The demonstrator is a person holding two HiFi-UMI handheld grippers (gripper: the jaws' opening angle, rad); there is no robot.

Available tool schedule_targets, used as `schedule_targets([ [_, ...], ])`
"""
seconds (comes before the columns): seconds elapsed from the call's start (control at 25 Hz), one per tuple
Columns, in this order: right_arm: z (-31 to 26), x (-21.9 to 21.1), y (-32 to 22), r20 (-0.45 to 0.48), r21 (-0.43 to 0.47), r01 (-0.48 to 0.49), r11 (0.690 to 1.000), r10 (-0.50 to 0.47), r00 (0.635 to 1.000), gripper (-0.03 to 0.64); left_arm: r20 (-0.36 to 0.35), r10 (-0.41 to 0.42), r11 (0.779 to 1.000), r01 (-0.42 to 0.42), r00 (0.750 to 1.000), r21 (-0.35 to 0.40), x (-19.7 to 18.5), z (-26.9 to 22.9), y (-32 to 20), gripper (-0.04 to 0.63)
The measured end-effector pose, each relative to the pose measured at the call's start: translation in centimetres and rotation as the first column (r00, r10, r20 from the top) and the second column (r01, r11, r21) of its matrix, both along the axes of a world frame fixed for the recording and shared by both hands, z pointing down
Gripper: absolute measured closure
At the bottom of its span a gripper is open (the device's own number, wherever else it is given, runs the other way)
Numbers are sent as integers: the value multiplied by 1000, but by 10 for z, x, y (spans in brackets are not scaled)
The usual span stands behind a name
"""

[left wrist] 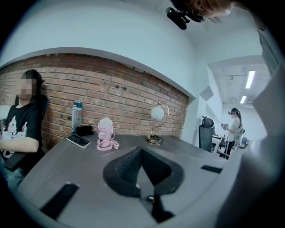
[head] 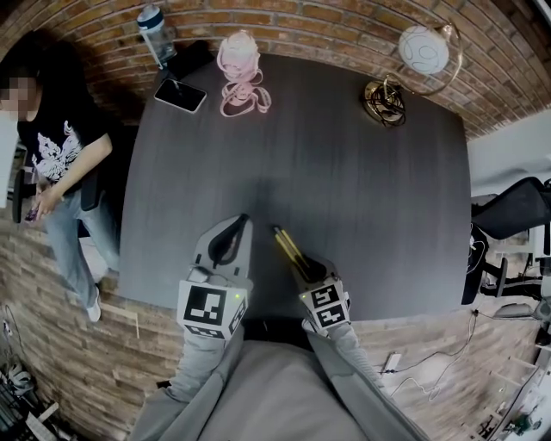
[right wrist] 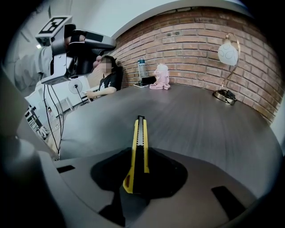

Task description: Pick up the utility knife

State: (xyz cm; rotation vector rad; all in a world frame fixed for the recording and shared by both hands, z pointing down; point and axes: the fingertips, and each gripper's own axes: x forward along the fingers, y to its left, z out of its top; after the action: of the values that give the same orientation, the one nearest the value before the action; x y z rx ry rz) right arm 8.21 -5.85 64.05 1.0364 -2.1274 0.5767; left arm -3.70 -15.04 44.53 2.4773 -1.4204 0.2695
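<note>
The marker cubes [head: 209, 310] on both grippers carry only black-and-white squares, and the label on the water bottle [head: 157, 30] is too small to read. The right gripper [right wrist: 140, 160] has its jaws closed narrow on the yellow utility knife [right wrist: 139, 133], which sits on edge between them and points out over the dark grey surface [head: 344, 198] near its front edge. The left gripper [left wrist: 141, 151], beside it, has its jaw tips meeting on nothing. Along the far edge lie a phone [head: 180, 95], a pink strapped cup [head: 241, 73] and a globe lamp [head: 413, 65] (all well away from the knife). A brick wall [head: 301, 21] runs behind; a person [head: 56, 146] sits at the left end.
</note>
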Motion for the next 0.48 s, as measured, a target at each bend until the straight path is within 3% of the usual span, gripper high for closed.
schedule_targets([
  [0.48, -47, 11, -35, 83, 116, -84, 990, 75, 994, 488, 6, -25, 999, 25, 1000, 44, -6, -19, -5, 575],
])
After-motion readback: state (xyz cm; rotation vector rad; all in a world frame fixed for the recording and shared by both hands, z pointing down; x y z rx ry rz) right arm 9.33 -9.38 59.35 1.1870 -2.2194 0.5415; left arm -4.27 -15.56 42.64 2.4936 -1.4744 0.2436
